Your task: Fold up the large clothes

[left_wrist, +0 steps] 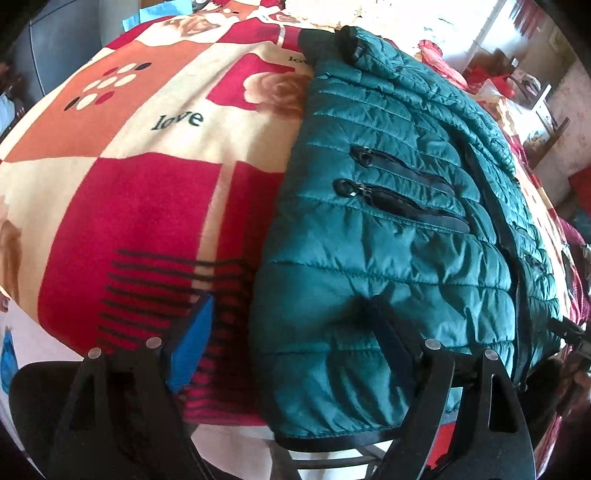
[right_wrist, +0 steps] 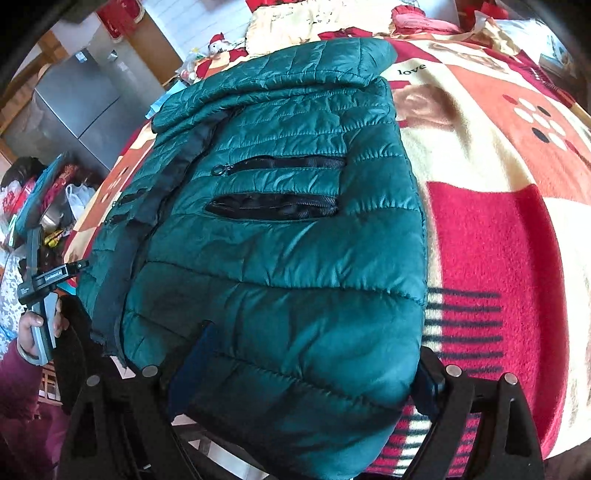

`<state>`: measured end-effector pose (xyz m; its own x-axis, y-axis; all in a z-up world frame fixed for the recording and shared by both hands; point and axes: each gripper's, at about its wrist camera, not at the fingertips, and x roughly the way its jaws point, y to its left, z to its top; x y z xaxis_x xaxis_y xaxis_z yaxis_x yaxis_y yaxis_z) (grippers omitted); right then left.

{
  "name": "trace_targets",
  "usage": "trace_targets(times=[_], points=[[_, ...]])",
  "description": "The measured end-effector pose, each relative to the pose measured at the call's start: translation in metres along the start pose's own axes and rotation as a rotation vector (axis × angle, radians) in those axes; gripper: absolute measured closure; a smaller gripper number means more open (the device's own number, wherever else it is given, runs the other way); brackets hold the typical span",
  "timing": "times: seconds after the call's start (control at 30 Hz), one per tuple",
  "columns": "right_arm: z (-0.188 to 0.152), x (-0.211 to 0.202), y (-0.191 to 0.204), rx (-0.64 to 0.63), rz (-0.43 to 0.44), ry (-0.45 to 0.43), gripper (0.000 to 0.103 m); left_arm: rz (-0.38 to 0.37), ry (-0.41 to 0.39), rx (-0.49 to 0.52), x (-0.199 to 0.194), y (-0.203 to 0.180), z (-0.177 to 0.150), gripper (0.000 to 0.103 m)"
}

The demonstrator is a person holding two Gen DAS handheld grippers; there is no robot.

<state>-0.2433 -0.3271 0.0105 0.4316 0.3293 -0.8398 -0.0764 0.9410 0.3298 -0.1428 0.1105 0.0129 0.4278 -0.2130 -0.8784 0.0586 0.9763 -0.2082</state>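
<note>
A dark green quilted puffer jacket (left_wrist: pixel 399 229) lies folded on a red, cream and orange patterned blanket (left_wrist: pixel 147 177), with two black zip pockets facing up. It also shows in the right wrist view (right_wrist: pixel 280 236). My left gripper (left_wrist: pixel 291 332) is open, its fingers spread over the jacket's near hem and left edge; the blue pad of the left finger (left_wrist: pixel 194 343) hangs above the blanket. My right gripper (right_wrist: pixel 306 373) is open, its fingers straddling the jacket's near corner. Neither holds anything. The left gripper's body and the hand on it show at the left edge of the right wrist view (right_wrist: pixel 40 291).
The blanket (right_wrist: pixel 498 240) covers a raised surface whose near edge runs just under both grippers. A grey fridge (right_wrist: pixel 81 99) and cluttered bags stand beyond the jacket on the left of the right wrist view. More fabric is piled at the far end (left_wrist: pixel 332 11).
</note>
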Motion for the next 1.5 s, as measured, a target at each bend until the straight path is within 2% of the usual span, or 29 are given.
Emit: trace_targets(times=[0.17, 0.2, 0.23, 0.27, 0.3, 0.33, 0.37, 0.43, 0.57, 0.73, 0.8, 0.83, 0.9, 0.93, 1.03, 1.13, 1.2, 1.23, 1.27, 1.3, 1.5], points=[[-0.001, 0.000, -0.001, 0.006, 0.037, -0.028, 0.011, 0.001, 0.009, 0.037, 0.001, -0.009, -0.001, 0.019], [0.000, 0.001, 0.001, -0.006, 0.041, -0.030, 0.014, -0.006, 0.014, 0.044, 0.002, -0.010, -0.001, 0.019], [-0.001, 0.001, 0.003, -0.021, 0.039, -0.033, 0.025, -0.022, 0.019, 0.050, 0.001, -0.012, -0.001, 0.022], [-0.001, 0.001, 0.005, -0.038, 0.039, -0.043, 0.033, -0.030, 0.017, 0.055, 0.001, -0.013, 0.000, 0.033], [0.000, 0.001, 0.005, -0.041, 0.038, -0.056, 0.047, -0.033, 0.008, 0.065, -0.002, -0.016, 0.000, 0.042], [0.001, 0.000, 0.004, -0.034, 0.044, -0.065, 0.059, -0.032, 0.002, 0.071, -0.006, -0.018, 0.002, 0.056], [0.004, -0.001, 0.000, -0.017, 0.058, -0.070, 0.064, -0.027, -0.007, 0.074, -0.010, -0.019, 0.003, 0.067], [0.009, -0.007, -0.005, 0.011, 0.090, -0.091, 0.074, -0.040, -0.051, 0.074, -0.024, -0.019, 0.013, 0.079], [0.030, -0.035, -0.006, 0.015, 0.165, -0.172, 0.076, -0.109, -0.137, 0.034, -0.050, -0.016, 0.040, 0.081], [0.072, -0.063, -0.003, 0.012, 0.195, -0.288, 0.076, -0.109, -0.277, -0.008, -0.074, -0.022, 0.084, 0.081], [0.093, -0.069, -0.001, 0.004, 0.191, -0.333, 0.076, -0.094, -0.338, -0.030, -0.080, -0.022, 0.103, 0.091], [0.101, -0.071, 0.000, 0.004, 0.189, -0.347, 0.076, -0.088, -0.363, -0.047, -0.084, -0.021, 0.113, 0.092], [0.123, -0.072, 0.001, 0.003, 0.182, -0.370, 0.076, -0.139, -0.360, -0.069, -0.081, -0.021, 0.137, 0.092], [0.132, -0.071, 0.002, 0.006, 0.188, -0.373, 0.076, -0.157, -0.338, -0.071, -0.076, -0.023, 0.146, 0.092], [0.158, -0.060, 0.011, -0.007, 0.187, -0.368, 0.076, -0.148, -0.287, -0.066, -0.062, -0.025, 0.153, 0.092], [0.167, -0.052, 0.014, -0.003, 0.188, -0.361, 0.076, -0.160, -0.172, -0.084, -0.044, -0.016, 0.141, 0.091], [0.167, -0.050, 0.010, 0.006, 0.199, -0.359, 0.076, -0.175, -0.096, -0.088, -0.032, -0.006, 0.126, 0.085], [0.166, -0.050, 0.008, 0.010, 0.204, -0.358, 0.076, -0.170, -0.060, -0.089, -0.027, -0.001, 0.117, 0.065], [0.164, -0.050, 0.006, 0.015, 0.207, -0.357, 0.076, -0.165, -0.034, -0.094, -0.024, 0.003, 0.110, 0.039], [0.162, -0.050, 0.004, 0.019, 0.206, -0.357, 0.076, -0.166, -0.007, -0.104, -0.020, 0.008, 0.102, 0.033], [0.156, -0.051, 0.004, 0.001, 0.178, -0.342, 0.076, -0.164, 0.099, -0.185, -0.012, 0.039, 0.062, 0.031]])
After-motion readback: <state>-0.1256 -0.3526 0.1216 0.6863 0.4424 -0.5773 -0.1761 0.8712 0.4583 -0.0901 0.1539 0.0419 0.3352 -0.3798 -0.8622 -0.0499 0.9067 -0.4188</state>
